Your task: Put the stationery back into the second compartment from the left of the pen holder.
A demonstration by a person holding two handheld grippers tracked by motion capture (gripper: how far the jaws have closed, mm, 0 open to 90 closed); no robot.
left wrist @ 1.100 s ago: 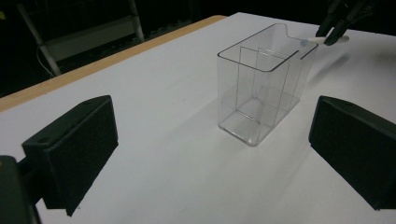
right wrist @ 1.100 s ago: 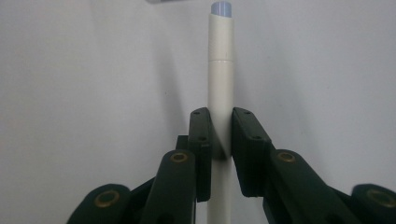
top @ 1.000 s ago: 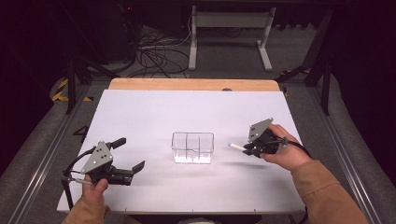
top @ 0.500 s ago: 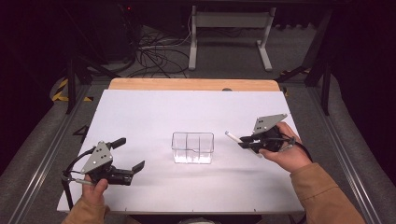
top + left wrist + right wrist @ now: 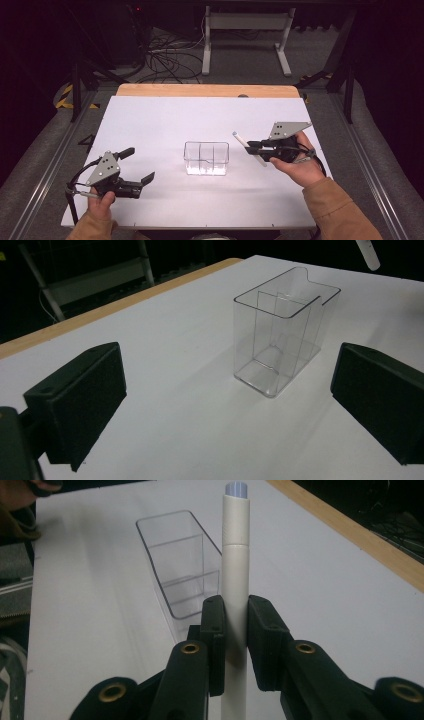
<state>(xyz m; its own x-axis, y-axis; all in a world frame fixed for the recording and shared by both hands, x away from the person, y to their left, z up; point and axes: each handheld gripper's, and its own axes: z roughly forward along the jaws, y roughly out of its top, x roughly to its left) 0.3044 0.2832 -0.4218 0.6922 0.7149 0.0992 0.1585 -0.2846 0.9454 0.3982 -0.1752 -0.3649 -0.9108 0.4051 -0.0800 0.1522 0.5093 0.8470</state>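
Right gripper (image 5: 256, 149): its two black jaws are clamping a white marker (image 5: 248, 148) between the pads; in the right gripper view the pads are pressing on the barrel from both sides.
Right hand (image 5: 296, 167): it is holding the gripper above the table, to the right of the clear box, with a tan sleeve (image 5: 340, 212) coming in from the bottom right corner.
White marker, high view: it is lying slanted in the jaws, its upper end pointing up and left toward the box, its lower end sticking out below the jaws.
White marker, right gripper view (image 5: 235, 575): it is running straight up along the jaws, with a pale bluish tip at the far end.
Left gripper (image 5: 141, 165): its jaws are standing wide apart with nothing between them; in the left gripper view the two black pads (image 5: 82, 400) are flanking bare table.
Left hand (image 5: 98, 202): it is resting the gripper low at the near left of the table, well apart from the box.
Clear box (image 5: 206, 158): it is standing upright near the middle of the table, between the two grippers, with inner dividers showing; nothing visible inside it.
Clear box and marker: they are apart, the marker's tip lying just to the right of the box's rim in the high view.
Table (image 5: 165, 125): a white sheet is covering it, with a wooden strip (image 5: 200, 90) showing along the far edge.
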